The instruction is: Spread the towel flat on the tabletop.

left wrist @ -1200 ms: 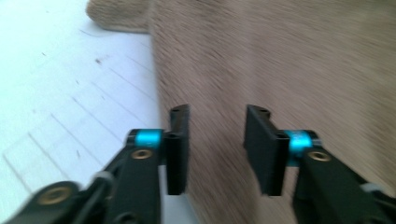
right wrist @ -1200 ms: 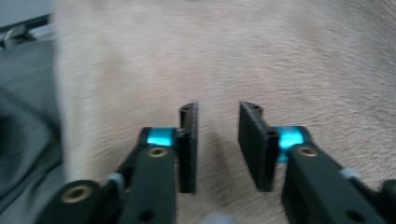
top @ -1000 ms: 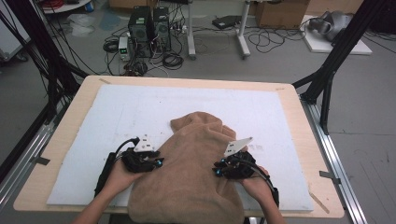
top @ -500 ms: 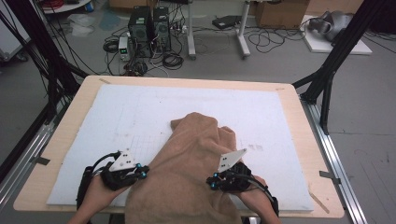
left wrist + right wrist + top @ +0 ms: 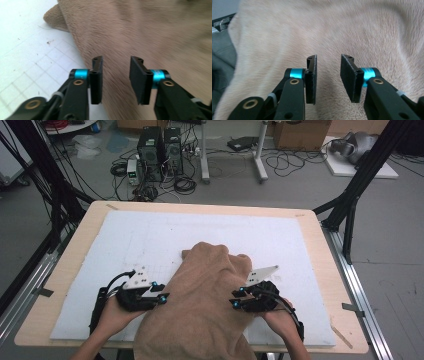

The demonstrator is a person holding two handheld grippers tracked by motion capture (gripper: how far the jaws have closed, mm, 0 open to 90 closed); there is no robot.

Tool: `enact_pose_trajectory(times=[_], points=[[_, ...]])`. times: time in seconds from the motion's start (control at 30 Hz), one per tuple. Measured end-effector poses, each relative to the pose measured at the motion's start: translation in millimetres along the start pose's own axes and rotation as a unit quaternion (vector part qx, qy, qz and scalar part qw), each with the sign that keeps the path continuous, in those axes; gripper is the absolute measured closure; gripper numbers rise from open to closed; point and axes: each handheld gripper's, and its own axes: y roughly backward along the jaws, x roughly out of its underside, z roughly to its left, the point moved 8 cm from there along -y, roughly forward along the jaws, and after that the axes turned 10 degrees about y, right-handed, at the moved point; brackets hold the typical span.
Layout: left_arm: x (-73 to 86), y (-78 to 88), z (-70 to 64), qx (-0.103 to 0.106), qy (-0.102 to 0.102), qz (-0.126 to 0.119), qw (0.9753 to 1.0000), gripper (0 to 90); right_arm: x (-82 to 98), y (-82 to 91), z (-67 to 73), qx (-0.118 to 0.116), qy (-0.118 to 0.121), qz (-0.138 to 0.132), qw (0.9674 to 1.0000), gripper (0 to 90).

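Off the table's near edge, brown cloth cut off

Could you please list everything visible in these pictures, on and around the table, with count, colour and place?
Fuzzy tan cloth: one, tan, on the mat's near middle, draped over the table's near edge.
White gridded mat: one, white, covering most of the tabletop.
Light wooden table: one, pale wood, centre of the high view.
Black computer towers: two, black, on the floor beyond the table.
Tangled floor cables: many, black, on the floor by the towers.
Cardboard box: one, brown, on the floor at the far right.
Left gripper: one, black with blue rings, at the cloth's left edge, jaws apart, just been opening, nothing pinched.
Right gripper: one, same colours, at the cloth's right edge, jaws apart, just been opening, nothing pinched.
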Motion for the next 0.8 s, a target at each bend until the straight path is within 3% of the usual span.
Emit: enact_pose_trajectory(times=[0.1,0.17,0.23,0.27,0.3,0.37,0.47,0.57,0.67,0.8], points=[[5.2,-21.7,2.1,0.003,-0.001,0.039,0.9992,62.0,9.5,-16.5,0.4,-0.007,-0.005,0.019,0.9998,69.4],[13.0,-31.0,-3.6,0.012,-0.011,0.061,0.9980,76.2,12.7,-20.8,1.9,-0.010,-0.008,0.012,0.9999,77.6],[16.5,-32.0,-10.7,-0.003,-0.039,0.057,0.9976,88.5,14.1,-18.1,2.6,-0.010,-0.006,0.007,0.9999,82.8],[17.7,-30.6,-14.5,-0.004,-0.048,0.063,0.9969,89.4,14.1,-16.8,4.3,-0.012,-0.006,0.007,0.9999,83.8],[19.9,-29.0,-19.4,0.007,-0.051,0.071,0.9961,89.6,13.7,-15.9,6.2,-0.014,-0.002,0.007,0.9999,84.1],[24.4,-22.8,-26.5,0.007,-0.065,0.069,0.9955,89.6,12.6,-13.9,9.9,-0.014,0.006,0.008,0.9999,84.9],[38.3,-7.7,-29.7,0.014,-0.056,0.065,0.9962,89.7,12.3,-10.9,18.0,-0.022,0.016,0.009,0.9996,85.1],[44.3,5.8,-23.7,0.018,-0.035,0.055,0.9977,89.6,16.5,-7.4,26.5,-0.031,0.023,0.014,0.9991,84.8],[33.8,14.9,-14.0,0.019,-0.013,0.027,0.9994,86.4,15.8,3.7,25.4,-0.022,0.018,-0.005,0.9996,81.8],[7.7,9.3,-2.8,0.003,-0.004,0.001,1.0000,74.0,22.4,17.7,5.3,0.020,-0.008,0.000,0.9998,75.8]])
